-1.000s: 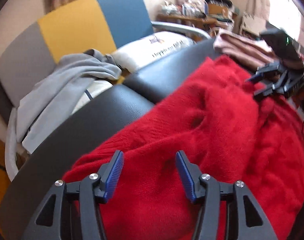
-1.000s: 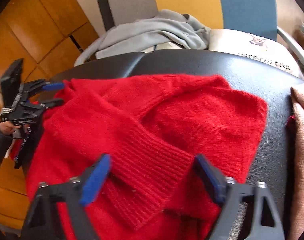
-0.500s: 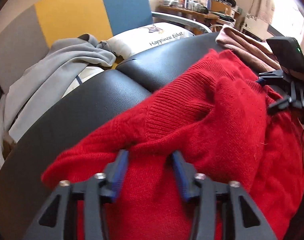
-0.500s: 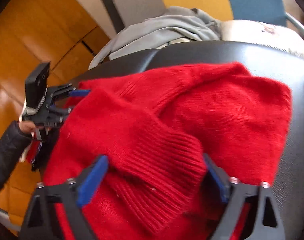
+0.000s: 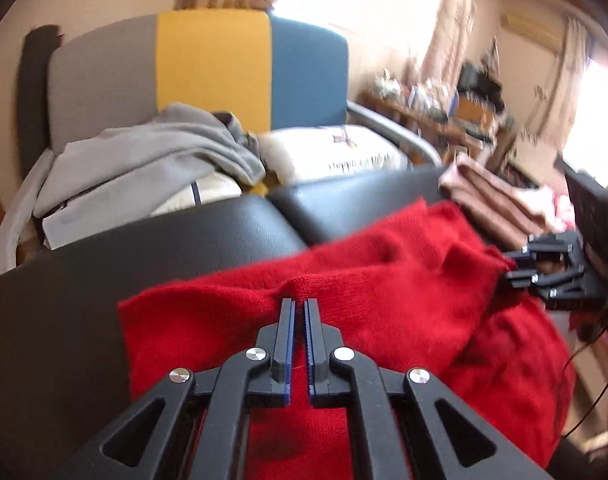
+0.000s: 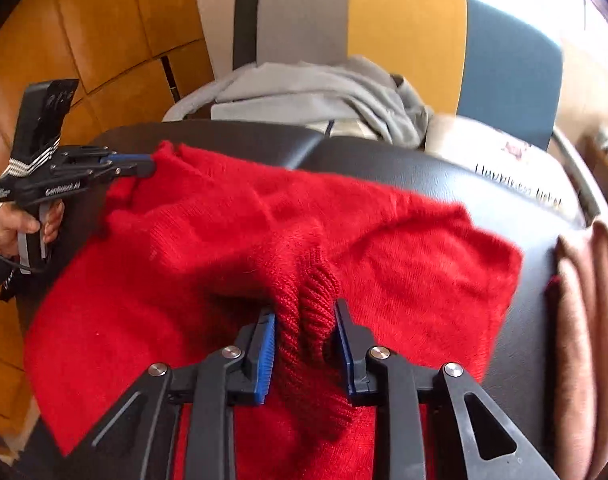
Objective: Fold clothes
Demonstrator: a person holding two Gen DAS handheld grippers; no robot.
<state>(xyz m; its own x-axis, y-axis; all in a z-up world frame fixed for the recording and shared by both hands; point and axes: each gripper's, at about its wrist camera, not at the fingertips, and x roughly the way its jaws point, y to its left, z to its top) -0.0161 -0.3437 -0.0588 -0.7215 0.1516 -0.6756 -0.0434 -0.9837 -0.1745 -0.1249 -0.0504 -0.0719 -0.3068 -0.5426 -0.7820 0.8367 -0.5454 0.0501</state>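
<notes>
A red knitted sweater (image 5: 384,300) lies spread over a black padded table (image 5: 144,260). My left gripper (image 5: 300,304) is shut on a pinch of the sweater's edge, which it holds slightly raised. From the right wrist view that same left gripper (image 6: 148,166) grips the sweater's (image 6: 208,232) far left corner, with a hand on its handle. The jaws of my right gripper (image 6: 304,312) are closing, and the ribbed cuff (image 6: 312,292) is bunched and pressed between the blue pads. In the left wrist view the right gripper (image 5: 512,268) bites the sweater's right side.
Behind the table stands a chair (image 5: 212,64) with a grey, yellow and blue back, holding a grey garment (image 5: 152,160) and a white cushion (image 5: 344,152). A folded pinkish-brown cloth (image 6: 584,300) lies along the table's right edge. Wooden panelling (image 6: 64,40) is at the left.
Both grippers went from wide open to closed: the left on the sweater's edge, the right on the ribbed cuff. Both have lifted, pulling the cloth up into folds.
</notes>
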